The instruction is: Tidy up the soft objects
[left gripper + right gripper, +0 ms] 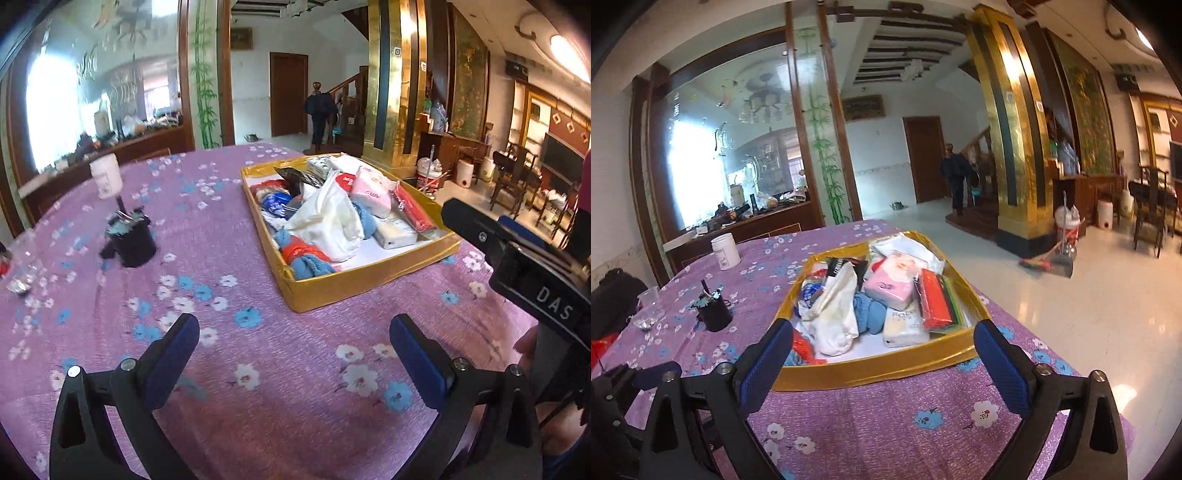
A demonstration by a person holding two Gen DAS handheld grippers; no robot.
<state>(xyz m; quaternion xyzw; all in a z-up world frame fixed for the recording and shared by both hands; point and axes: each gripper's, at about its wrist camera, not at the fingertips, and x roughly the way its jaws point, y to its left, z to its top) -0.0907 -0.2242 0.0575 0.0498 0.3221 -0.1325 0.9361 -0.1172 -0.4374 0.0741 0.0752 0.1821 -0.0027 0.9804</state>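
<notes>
A gold-edged tray (369, 280) (871, 365) sits on the purple flowered tablecloth (207, 236), heaped with soft things: a white cloth bag (328, 218) (834, 310), a blue knit piece (310, 267) (871, 312), a pink tissue pack (371, 190) (890, 284), a red pack (413, 208) (936, 299) and a white tissue pack (393, 232) (905, 328). My left gripper (293, 334) hovers open over bare cloth short of the tray's near left corner. My right gripper (882, 343) stands open just before the tray's near wall, holding nothing. Its body also shows in the left wrist view at the right edge (517, 266).
On the cloth to the left stand a black cup with utensils (131, 238) (713, 312), a white jar (106, 176) (726, 251) and a clear plastic cup (22, 264) (648, 306). A person (319, 114) stands far back by the stairs. A broom and dustpan (1049, 260) lie on the floor.
</notes>
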